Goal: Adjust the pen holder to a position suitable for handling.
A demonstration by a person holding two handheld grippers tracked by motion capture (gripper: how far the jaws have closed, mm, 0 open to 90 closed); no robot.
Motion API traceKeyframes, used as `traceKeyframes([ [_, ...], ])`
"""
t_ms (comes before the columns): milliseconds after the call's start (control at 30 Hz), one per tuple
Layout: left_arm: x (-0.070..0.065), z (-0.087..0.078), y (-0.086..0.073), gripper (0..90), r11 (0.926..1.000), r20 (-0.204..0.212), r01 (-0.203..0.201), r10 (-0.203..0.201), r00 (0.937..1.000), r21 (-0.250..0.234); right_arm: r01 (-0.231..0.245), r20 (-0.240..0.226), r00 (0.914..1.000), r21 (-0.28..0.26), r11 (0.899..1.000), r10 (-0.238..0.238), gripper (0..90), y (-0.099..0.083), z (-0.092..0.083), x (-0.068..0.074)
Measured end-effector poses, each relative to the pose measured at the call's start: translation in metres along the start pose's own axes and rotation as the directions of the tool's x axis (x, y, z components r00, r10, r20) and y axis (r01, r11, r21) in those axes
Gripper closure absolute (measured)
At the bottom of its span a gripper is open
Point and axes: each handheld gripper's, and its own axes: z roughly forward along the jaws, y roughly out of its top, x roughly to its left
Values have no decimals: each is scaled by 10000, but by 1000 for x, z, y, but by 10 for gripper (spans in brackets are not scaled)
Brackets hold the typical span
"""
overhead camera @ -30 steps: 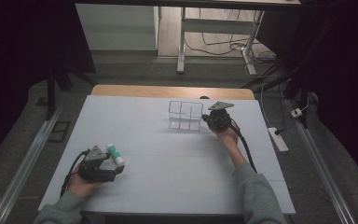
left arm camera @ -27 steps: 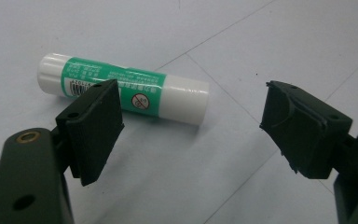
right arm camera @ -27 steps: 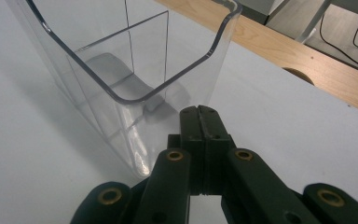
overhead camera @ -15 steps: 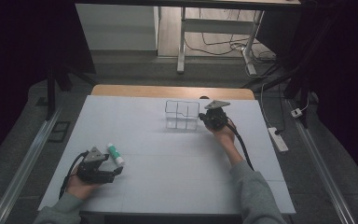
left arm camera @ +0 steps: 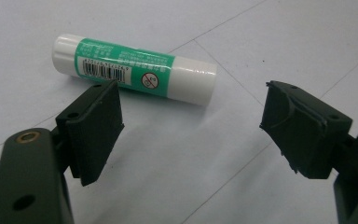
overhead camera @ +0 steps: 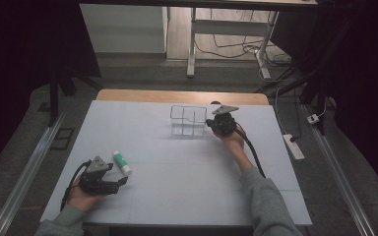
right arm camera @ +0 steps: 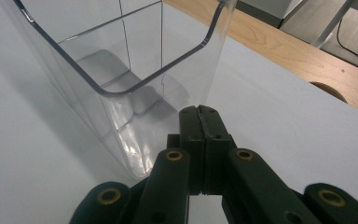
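A green-and-white glue stick (overhead camera: 121,162) (left arm camera: 135,70) lies flat on the white table near the front left. My left gripper (overhead camera: 123,181) (left arm camera: 191,100) rests just short of it, open, with nothing between its jaws. A clear plastic organizer box (overhead camera: 188,120) (right arm camera: 121,60) with inner dividers stands upright at the back middle and looks empty. My right gripper (overhead camera: 208,123) (right arm camera: 199,110) is at the box's right side. Its jaws are shut, and the box's thin side wall runs down into the seam between them.
The white table sheet (overhead camera: 187,172) stretches between the two hands. A wooden strip (overhead camera: 177,96) runs along the far edge. Beyond it are the floor, table legs and cables. A power strip (overhead camera: 294,146) lies off the table's right side.
The right gripper has shifted a little to the left, and the clear box has moved left with it. The left gripper and the glue stick stay about where they were.
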Motion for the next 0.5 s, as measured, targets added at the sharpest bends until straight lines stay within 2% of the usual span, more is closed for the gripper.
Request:
traceKeyframes([
  [233,2,3,5,205,9999,150,-132,134,9998,-96,161,88,9998,3,9999,-161,885,-1,-19,1],
  [500,2,4,6,209,9996,218,-157,162,9996,-217,-118,111,9999,-267,9996,121,886,-18,-49,1],
])
